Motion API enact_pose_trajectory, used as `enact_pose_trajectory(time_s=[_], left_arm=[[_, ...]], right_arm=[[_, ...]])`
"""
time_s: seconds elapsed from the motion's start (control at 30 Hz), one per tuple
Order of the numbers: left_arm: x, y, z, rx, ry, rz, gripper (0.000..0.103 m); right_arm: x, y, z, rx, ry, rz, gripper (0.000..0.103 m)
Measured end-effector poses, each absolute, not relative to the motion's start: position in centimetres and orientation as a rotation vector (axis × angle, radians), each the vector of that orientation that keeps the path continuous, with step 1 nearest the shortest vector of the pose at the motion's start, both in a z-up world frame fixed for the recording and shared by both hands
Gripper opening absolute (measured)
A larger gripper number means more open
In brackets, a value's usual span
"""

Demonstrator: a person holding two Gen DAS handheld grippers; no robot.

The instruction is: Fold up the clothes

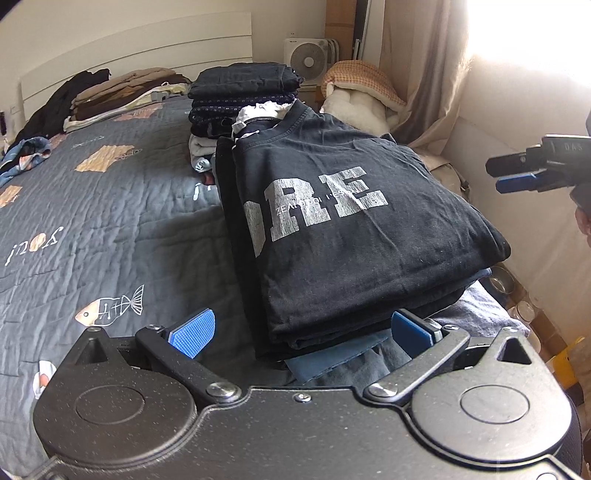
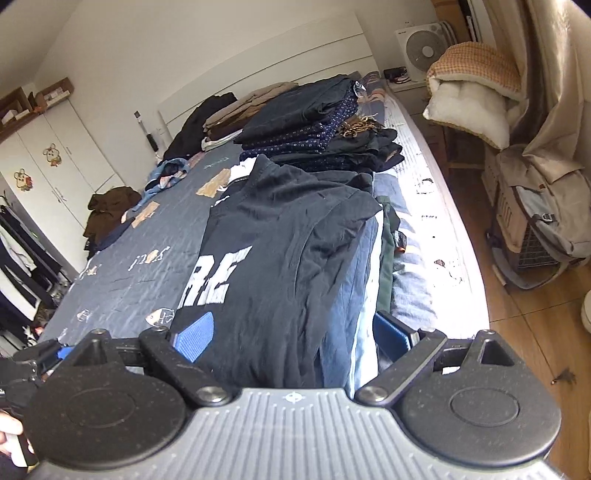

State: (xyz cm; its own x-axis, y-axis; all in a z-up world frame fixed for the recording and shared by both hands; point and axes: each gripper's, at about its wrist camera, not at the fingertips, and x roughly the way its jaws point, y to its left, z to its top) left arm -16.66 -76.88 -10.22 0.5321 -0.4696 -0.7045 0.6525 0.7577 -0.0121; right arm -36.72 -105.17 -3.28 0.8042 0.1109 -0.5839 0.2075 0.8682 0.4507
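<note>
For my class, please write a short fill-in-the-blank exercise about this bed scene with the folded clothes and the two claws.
1. The folded black T-shirt lies on top of a ____ of clothes.
2. The large letters printed on it are ____ in colour.
3. The left claw has its jaws ____, gripping nothing.
4. The box fan stands beyond the ____ of the bed.

Missing words: stack; white; open; head

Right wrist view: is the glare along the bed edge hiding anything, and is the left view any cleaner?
Right wrist view: daylight blows out the bed's right edge to white, washing out the quilt print there; the black T-shirt stays readable. Left wrist view: the window is overexposed at top right, but the T-shirt's lettering is sharp. Both show fisheye bending at the borders.
</note>
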Motion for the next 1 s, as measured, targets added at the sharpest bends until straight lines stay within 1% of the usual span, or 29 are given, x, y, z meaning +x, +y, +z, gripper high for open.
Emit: enact_pose_trajectory(time_s=[0.17,0.27,0.33,0.37,0.4,0.47,0.73,0.83,0.9,1.0], left_arm=[[-16.1,-77.7,-10.4,0.278,0.758,-0.650,0.103],[-15.9,-78.1,-10.5,0.283,0.758,-0.643,0.103],[-15.8,-78.3,-10.5,0.283,0.760,-0.642,0.103],[-15.7,-78.5,-10.6,0.282,0.761,-0.640,0.103],[-15.7,-78.6,-10.6,0.281,0.762,-0.639,0.103],[-15.4,-78.9,-10.7,0.265,0.771,-0.651,0.103],[-15.8,-81.9,-9.5,0.258,0.746,-0.720,0.103],[-15.8,-83.3,-8.7,0.236,0.735,-0.766,0.103],[-16.1,-84.4,-8.1,0.237,0.721,-0.788,0.103],[-16.6,-85.7,-7.6,0.251,0.697,-0.814,0.103]], right_arm=[[-34.2,-109.0,-4.5,0.643,0.633,0.040,0.091],[-33.0,-110.0,-5.7,0.679,0.646,0.078,0.088],[-32.2,-110.7,-6.5,0.703,0.654,0.103,0.081],[-31.8,-111.0,-6.9,0.716,0.658,0.116,0.070],[-31.4,-111.4,-7.3,0.728,0.662,0.128,0.056],[-30.6,-112.0,-8.1,0.752,0.671,0.153,0.046],[-28.7,-112.1,-9.2,0.778,0.680,0.233,0.043],[-28.4,-112.3,-9.4,0.796,0.681,0.246,0.037],[-28.3,-112.3,-9.6,0.804,0.674,0.249,0.026],[-28.4,-112.1,-9.7,0.814,0.668,0.241,0.023]])
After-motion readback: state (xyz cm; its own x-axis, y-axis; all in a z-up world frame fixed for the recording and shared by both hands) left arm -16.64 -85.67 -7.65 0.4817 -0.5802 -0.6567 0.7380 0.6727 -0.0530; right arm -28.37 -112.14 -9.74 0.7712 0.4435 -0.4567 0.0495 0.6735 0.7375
